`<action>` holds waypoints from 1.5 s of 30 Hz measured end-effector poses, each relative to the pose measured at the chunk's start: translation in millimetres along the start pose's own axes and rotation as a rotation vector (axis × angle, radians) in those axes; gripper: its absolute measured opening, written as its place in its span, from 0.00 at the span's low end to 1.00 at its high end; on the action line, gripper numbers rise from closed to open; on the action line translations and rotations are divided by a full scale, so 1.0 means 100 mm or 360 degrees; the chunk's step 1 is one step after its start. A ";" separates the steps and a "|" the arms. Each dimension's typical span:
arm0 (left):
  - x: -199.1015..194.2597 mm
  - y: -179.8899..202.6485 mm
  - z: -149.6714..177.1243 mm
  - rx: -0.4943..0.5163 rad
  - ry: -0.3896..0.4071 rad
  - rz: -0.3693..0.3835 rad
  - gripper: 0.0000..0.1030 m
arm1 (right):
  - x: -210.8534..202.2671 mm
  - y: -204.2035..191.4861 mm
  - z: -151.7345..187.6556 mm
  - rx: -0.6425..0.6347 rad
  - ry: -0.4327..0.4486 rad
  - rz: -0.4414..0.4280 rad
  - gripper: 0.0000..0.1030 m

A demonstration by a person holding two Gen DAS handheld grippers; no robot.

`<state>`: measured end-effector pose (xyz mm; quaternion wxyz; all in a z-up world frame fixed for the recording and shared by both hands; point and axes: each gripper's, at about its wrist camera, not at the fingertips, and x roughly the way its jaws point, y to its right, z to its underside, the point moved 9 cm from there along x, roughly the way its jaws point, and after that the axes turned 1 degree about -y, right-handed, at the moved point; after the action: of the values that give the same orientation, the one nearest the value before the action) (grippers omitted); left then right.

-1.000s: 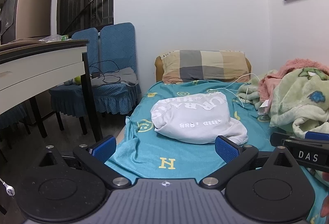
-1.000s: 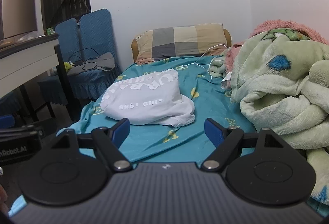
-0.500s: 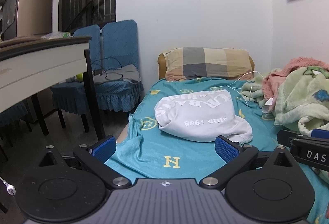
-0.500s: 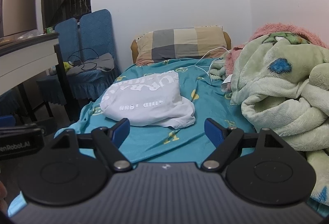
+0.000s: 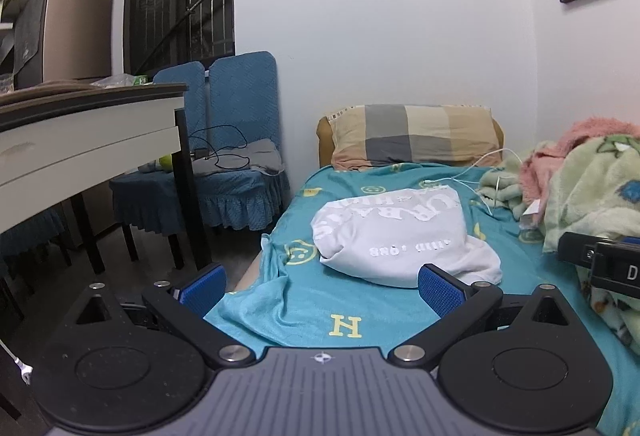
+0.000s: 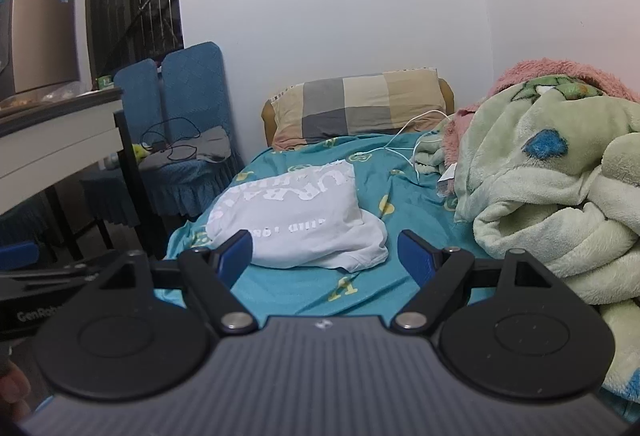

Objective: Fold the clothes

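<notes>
White shirt [image 5: 394, 236] lies bundled at twelve o'clock; left gripper [image 5: 322, 286] and right gripper [image 6: 326, 256] hover spread, empty. Grabbing bedsheet [image 5: 304, 312] underneath risks dragging it.

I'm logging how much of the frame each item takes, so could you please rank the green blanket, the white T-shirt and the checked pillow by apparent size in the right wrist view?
1. green blanket, largest, though it lies nearest the camera
2. white T-shirt
3. checked pillow, smallest-looking, but farthest away, so its true rank against the T-shirt is unsure

One shirt [image 5: 394, 236] (white), two chairs [image 5: 224, 140]
</notes>
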<state>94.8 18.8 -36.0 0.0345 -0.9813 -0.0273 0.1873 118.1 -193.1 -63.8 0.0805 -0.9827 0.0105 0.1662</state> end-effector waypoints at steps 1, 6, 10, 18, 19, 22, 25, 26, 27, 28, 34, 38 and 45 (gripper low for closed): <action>0.01 -0.01 0.01 -0.0021 -0.0012 0.0010 1.00 | 0.00 0.01 0.00 0.0003 0.0001 0.0002 0.79; 0.02 -0.05 0.04 -0.0098 -0.0042 0.0072 1.00 | 0.00 0.03 0.00 0.0010 -0.0002 0.0017 0.79; 0.00 -0.04 0.05 -0.0097 -0.0019 0.0079 1.00 | -0.03 0.04 0.00 0.0005 0.0018 0.0032 0.79; -0.03 -0.01 0.02 -0.0106 0.0008 0.0105 1.00 | -0.04 0.03 -0.04 -0.0018 0.0072 0.0008 0.79; -0.04 -0.01 0.00 -0.0104 0.0018 0.0101 1.00 | -0.04 0.02 -0.03 -0.0023 0.0075 0.0006 0.79; -0.03 -0.02 -0.07 -0.0088 0.0053 0.0094 1.00 | 0.00 0.03 -0.01 -0.0024 0.0073 0.0004 0.79; 0.06 -0.04 -0.14 -0.0057 0.0045 0.0057 1.00 | 0.11 0.04 0.00 -0.0032 0.0078 0.0001 0.79; 0.09 -0.04 -0.17 -0.0048 0.0046 0.0040 1.00 | 0.17 0.05 0.01 -0.0035 0.0072 0.0008 0.79; 0.13 -0.05 -0.19 -0.0039 0.0049 0.0022 1.00 | 0.25 0.07 0.02 -0.0023 0.0053 0.0009 0.79; 0.16 -0.05 -0.21 -0.0041 0.0051 0.0017 1.00 | 0.34 0.09 0.03 0.0005 0.0026 0.0003 0.79; 0.41 -0.05 -0.09 -0.0135 -0.0026 0.0061 1.00 | 1.12 0.21 0.11 0.0108 -0.0158 -0.0019 0.73; 0.62 -0.07 0.05 -0.0157 -0.0096 0.0103 1.00 | 1.73 0.36 0.37 0.0131 -0.0339 -0.0011 0.64; 1.01 -0.13 0.20 -0.0184 -0.0171 0.0148 1.00 | 2.32 0.44 0.86 0.0025 -0.0505 0.0014 0.53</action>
<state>180.3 39.4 -90.2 -0.0325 -0.9704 0.0056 0.2393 307.5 -221.2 -226.8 0.0881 -0.9435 0.0033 0.3195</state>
